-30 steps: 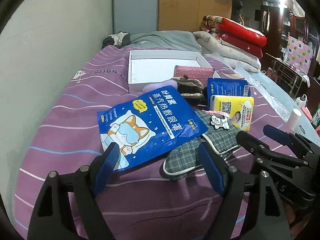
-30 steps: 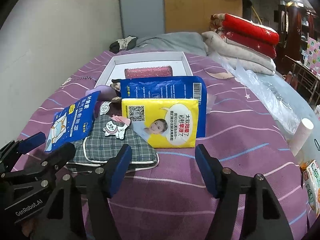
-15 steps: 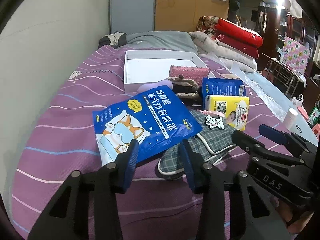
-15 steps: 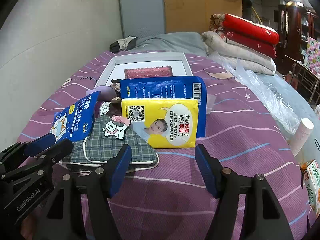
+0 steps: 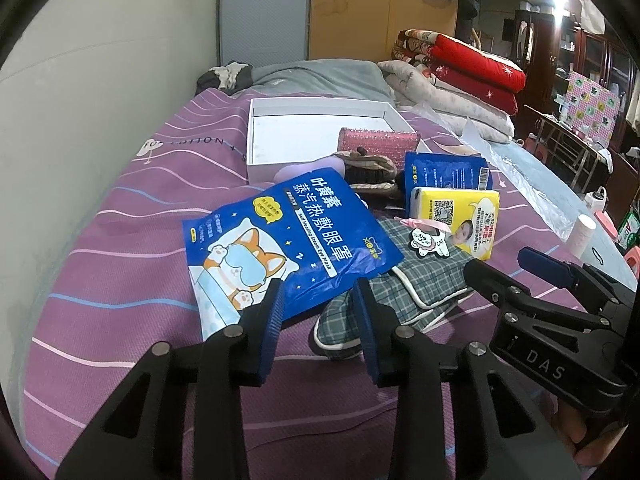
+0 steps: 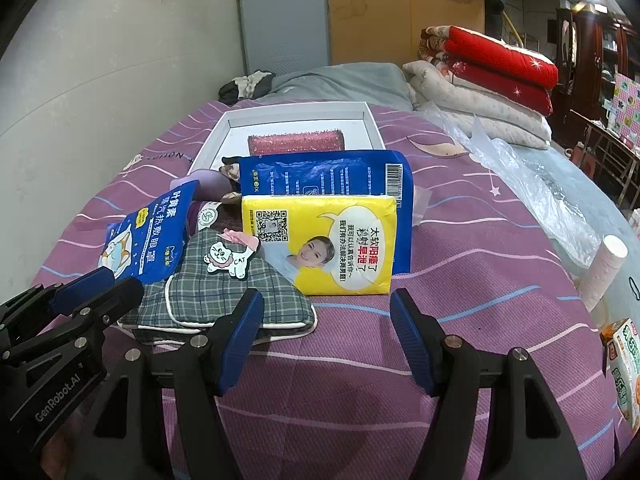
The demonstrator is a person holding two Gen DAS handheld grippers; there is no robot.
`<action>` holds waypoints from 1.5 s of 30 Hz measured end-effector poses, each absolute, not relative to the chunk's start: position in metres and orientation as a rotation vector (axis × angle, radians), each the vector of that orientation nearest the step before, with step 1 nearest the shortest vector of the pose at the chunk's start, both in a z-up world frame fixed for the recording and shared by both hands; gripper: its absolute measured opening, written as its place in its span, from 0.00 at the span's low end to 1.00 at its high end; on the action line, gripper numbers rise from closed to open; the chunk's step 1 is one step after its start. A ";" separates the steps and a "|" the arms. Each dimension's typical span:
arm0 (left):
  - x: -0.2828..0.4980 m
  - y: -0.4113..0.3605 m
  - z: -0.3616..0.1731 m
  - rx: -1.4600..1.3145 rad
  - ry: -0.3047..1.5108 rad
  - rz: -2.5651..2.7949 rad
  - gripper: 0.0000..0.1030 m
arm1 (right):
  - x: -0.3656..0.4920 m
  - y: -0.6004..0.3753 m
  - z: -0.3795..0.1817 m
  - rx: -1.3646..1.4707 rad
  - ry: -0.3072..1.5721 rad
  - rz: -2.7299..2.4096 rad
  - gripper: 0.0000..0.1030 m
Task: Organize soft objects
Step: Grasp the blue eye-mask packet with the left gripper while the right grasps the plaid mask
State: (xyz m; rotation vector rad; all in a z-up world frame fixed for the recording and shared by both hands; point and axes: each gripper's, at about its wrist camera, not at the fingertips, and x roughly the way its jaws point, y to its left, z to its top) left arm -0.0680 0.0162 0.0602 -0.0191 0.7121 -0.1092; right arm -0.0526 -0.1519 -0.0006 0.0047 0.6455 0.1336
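A blue steam eye-mask packet (image 5: 288, 240) lies on a purple striped bedspread, partly over a grey plaid pouch (image 5: 404, 280) with a cat badge (image 5: 426, 240). My left gripper (image 5: 318, 308) has its jaws narrowed around the packet's near edge with a gap still showing. Behind are a yellow tissue pack (image 6: 332, 244), a second blue packet (image 6: 328, 176), a brown soft item (image 5: 368, 168) and a pink sparkly pouch (image 6: 296, 144) in a white box (image 5: 256, 136). My right gripper (image 6: 326, 336) is open and empty, in front of the yellow pack.
Folded red and white quilts (image 5: 460, 68) and a grey blanket (image 5: 320, 76) lie at the bed's far end. A clear plastic sheet (image 6: 532, 176) and a white roll (image 6: 604, 268) are to the right. A wall runs along the left.
My left gripper's jaws have closed in steadily from wide open to a narrow gap at the blue packet's edge. The right gripper has stayed still and open.
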 end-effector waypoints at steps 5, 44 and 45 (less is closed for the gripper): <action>-0.067 0.016 0.059 -0.018 0.719 -0.108 0.36 | -0.053 -0.151 -0.001 0.004 0.647 0.134 0.64; -0.055 0.057 0.037 -0.283 0.869 -0.104 0.37 | 0.005 -0.119 -0.025 0.157 0.926 0.503 0.76; -0.056 0.057 0.038 -0.280 0.869 -0.103 0.37 | 0.001 -0.120 -0.025 0.169 0.916 0.530 0.62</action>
